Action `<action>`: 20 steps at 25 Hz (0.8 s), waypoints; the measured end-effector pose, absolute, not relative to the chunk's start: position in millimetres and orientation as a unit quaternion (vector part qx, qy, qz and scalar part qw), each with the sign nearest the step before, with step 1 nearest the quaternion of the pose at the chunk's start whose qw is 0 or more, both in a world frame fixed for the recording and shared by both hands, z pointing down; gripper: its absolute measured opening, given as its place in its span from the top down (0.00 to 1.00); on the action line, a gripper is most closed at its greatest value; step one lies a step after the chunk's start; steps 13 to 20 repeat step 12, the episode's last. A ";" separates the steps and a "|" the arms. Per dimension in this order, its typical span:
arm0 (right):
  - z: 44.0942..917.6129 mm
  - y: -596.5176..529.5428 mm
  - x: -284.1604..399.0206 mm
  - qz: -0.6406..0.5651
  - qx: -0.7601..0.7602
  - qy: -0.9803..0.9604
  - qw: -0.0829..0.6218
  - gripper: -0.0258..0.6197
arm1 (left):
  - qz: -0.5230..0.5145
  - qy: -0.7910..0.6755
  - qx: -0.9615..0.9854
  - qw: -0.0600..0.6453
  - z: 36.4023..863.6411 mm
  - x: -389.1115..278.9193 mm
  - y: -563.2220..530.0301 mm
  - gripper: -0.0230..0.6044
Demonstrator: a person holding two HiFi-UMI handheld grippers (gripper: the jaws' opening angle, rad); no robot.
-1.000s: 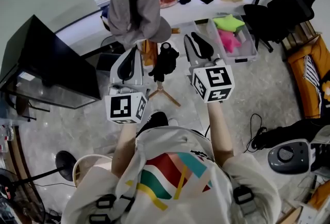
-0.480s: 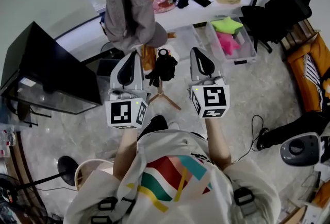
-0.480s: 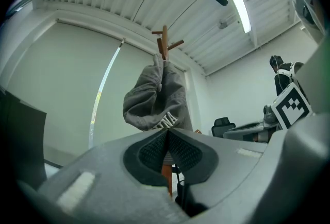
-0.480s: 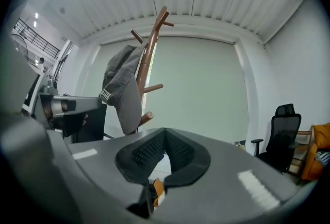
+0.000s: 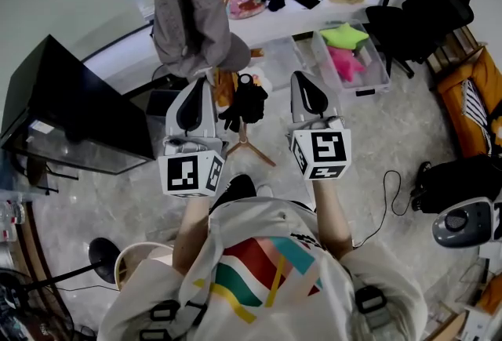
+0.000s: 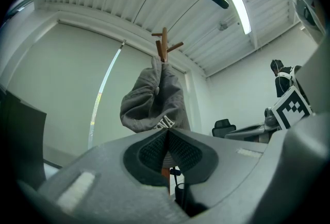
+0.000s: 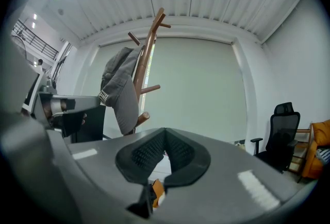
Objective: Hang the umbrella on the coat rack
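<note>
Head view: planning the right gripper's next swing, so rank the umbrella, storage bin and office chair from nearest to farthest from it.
1. Umbrella, just left of the right gripper.
2. Storage bin, ahead-right on the floor.
3. Office chair, far right.

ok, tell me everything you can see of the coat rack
The coat rack is a slim brown wooden pole. Short pegs with rounded ends angle upward near its top, and more sit lower down. It stands upright on splayed wooden feet on the pale floor. A grey garment hangs from the upper pegs and drapes down one side of the pole. A black folded bundle, probably the umbrella, sits against the pole lower down; how it is attached can't be seen.
</note>
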State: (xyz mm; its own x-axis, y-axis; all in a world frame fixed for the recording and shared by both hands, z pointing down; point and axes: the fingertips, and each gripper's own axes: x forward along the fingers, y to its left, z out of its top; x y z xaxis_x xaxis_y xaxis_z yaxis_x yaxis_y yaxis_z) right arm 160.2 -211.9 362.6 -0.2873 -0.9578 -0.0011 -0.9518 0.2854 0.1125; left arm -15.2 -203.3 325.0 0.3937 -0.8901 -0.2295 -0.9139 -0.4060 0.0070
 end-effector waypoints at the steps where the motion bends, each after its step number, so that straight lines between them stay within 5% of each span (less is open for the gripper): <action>1: 362.4 -211.6 160.2 -0.046 0.596 -0.801 0.034 0.96 | 0.099 0.541 -0.833 0.060 325.2 -14.9 -202.9 0.96; 20: 363.6 -211.0 160.4 -0.046 0.593 -0.803 0.039 0.96 | 0.099 0.544 -0.831 0.060 322.6 -15.5 -200.7 0.96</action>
